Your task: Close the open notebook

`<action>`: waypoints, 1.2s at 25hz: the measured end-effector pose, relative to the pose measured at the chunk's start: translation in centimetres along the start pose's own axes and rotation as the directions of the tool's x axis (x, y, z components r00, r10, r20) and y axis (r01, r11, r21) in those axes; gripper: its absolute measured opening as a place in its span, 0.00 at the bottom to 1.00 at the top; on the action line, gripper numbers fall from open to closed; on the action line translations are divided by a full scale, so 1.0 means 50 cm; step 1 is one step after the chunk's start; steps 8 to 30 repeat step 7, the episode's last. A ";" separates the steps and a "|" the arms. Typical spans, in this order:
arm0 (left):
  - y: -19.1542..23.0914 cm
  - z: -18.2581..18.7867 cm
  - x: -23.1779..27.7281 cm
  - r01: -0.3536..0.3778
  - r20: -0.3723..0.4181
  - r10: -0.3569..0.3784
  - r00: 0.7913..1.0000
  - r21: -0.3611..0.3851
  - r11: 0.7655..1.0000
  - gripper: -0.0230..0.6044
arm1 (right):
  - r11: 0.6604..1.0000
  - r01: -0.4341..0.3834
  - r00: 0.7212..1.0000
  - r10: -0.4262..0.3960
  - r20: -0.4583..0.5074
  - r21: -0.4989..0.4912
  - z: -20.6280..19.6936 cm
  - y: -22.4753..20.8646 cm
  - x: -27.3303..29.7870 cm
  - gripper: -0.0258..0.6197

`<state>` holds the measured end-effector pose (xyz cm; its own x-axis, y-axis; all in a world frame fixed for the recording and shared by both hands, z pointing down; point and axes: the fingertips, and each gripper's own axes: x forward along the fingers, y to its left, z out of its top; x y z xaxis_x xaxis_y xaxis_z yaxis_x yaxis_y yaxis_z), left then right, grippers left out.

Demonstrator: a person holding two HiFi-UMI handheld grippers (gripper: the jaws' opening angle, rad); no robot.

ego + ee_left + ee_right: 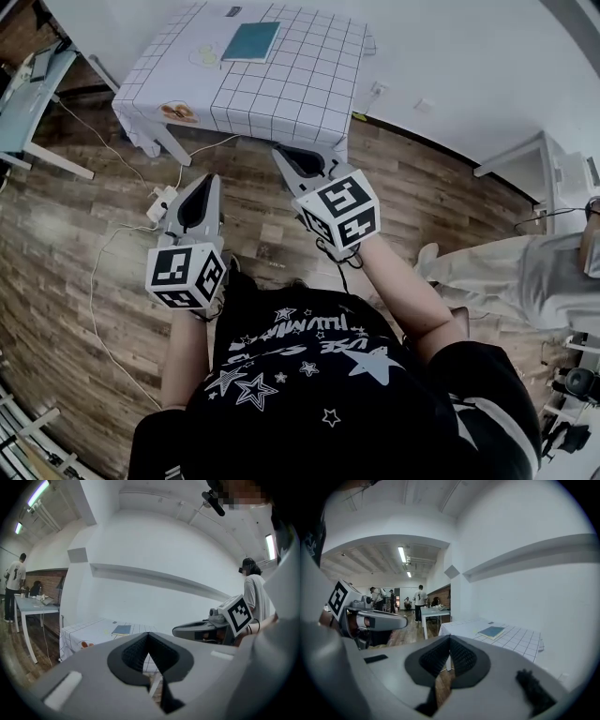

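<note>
I hold my left gripper and right gripper pressed together and empty over the wood floor, near the checked table bearing a teal notebook.

wood plank floor, white wall, table under checked cloth, ceiling strip light

Notebook: teal cover, rectangular, thin. Lay flat, cover up, appeared shut. Sat on the white grid-lined tablecloth, toward the far edge, slightly skewed to the grid lines.
</note>
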<state>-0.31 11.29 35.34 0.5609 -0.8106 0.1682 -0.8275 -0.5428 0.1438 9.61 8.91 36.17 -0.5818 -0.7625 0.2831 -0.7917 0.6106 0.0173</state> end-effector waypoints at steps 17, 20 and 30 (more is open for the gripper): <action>-0.084 -0.020 -0.022 -0.018 0.007 0.018 1.000 -0.004 1.000 0.05 | 1.000 -0.010 1.000 0.010 -0.004 -0.013 -0.028 -0.004 -0.085 0.06; -0.084 -0.020 -0.022 -0.018 0.007 0.018 1.000 -0.004 1.000 0.05 | 1.000 -0.010 1.000 0.010 -0.004 -0.013 -0.028 -0.004 -0.085 0.06; -0.084 -0.020 -0.022 -0.018 0.007 0.018 1.000 -0.004 1.000 0.05 | 1.000 -0.010 1.000 0.010 -0.004 -0.013 -0.028 -0.004 -0.085 0.06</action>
